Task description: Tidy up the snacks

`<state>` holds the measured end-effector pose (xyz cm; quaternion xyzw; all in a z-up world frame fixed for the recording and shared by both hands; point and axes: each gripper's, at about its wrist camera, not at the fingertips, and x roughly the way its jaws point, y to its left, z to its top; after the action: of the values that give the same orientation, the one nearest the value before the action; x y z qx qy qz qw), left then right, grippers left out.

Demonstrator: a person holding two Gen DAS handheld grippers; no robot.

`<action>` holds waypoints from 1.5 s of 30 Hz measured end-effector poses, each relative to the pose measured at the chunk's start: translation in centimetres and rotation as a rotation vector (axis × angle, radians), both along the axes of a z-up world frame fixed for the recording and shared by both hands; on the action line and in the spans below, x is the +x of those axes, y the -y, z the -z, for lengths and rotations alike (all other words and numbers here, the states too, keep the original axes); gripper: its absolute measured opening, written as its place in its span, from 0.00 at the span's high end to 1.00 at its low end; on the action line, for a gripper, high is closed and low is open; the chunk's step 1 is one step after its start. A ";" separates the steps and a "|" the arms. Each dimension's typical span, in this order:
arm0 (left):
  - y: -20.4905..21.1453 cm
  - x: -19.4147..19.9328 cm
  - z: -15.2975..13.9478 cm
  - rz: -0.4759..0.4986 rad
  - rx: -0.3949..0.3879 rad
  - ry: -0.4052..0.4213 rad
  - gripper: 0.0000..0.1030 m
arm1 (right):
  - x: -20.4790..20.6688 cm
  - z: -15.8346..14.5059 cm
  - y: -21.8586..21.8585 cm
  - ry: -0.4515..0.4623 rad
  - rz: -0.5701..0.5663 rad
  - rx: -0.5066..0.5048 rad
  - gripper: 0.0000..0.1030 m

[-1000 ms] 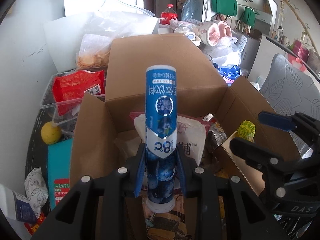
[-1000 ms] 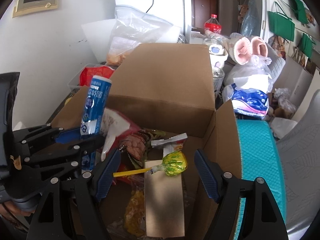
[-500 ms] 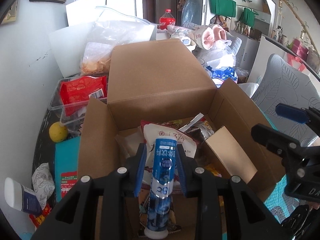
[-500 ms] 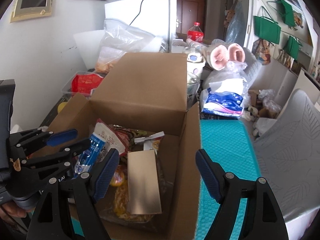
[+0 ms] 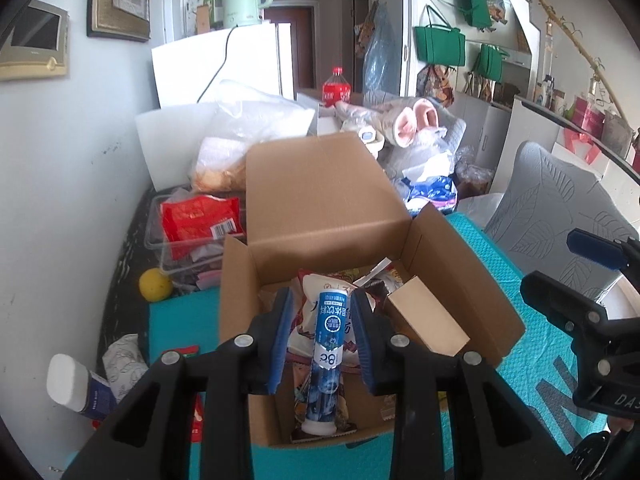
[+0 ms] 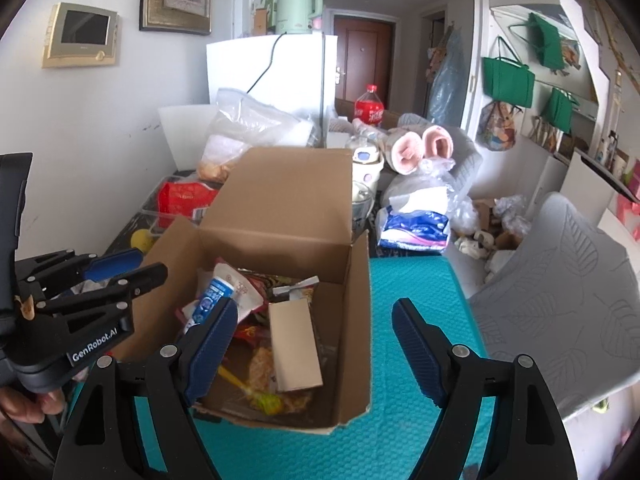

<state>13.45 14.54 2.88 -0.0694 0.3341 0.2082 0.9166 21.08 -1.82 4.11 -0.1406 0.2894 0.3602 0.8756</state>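
An open cardboard box (image 5: 320,184) (image 6: 288,200) stands on a teal mat and holds several snacks. A blue tube (image 5: 330,344) (image 6: 212,296) lies inside it on a white snack bag (image 5: 320,286), beside a small brown carton (image 5: 428,324) (image 6: 294,344). My left gripper (image 5: 322,304) (image 6: 150,264) hovers above and short of the box. Its pads stand a narrow gap apart and touch nothing. My right gripper (image 6: 314,306) (image 5: 550,260) hangs over the box's right side, its jaws opening, with nothing between them. A yellow-green lollipop (image 6: 264,400) rests in the box's near corner.
Left of the box sit a clear tub with a red bag (image 5: 196,224), a lemon (image 5: 155,284) and a white-capped bottle (image 5: 76,380). Plastic bags, a tissue pack (image 6: 412,228) and a cola bottle (image 6: 370,110) crowd behind. A grey cushion (image 6: 560,300) borders the teal mat (image 6: 412,320) on the right.
The blue tube left the left gripper's pads and now lies in the box. Both grippers rose and drew back from the box. The right jaws spread wider.
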 end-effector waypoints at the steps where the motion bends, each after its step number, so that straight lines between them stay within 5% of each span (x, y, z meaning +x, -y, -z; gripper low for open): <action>1: 0.2 -0.6 -0.5 0.001 0.003 0.008 0.67 | -0.4 -0.4 0.3 0.008 0.001 0.005 0.19; 3: 0.3 -1.6 -1.1 -0.003 0.001 0.031 0.38 | -1.5 -1.0 0.8 0.027 0.005 0.015 0.18; 5: 0.7 -2.8 -1.9 -0.014 0.024 0.065 0.28 | -2.6 -1.6 1.4 0.046 0.012 0.024 0.15; 17: 3.3 -9.2 -4.9 0.026 0.087 0.129 0.28 | -8.8 -4.1 4.6 0.122 0.065 0.068 0.09; 45: 6.5 -15.9 -1.3 0.170 0.078 0.098 0.28 | -16.2 -0.6 7.4 0.089 0.250 0.051 0.07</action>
<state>-2.44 8.07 4.20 -0.0150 0.2850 0.1390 0.9483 4.91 -9.26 4.69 -0.0968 0.2564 0.2491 0.9289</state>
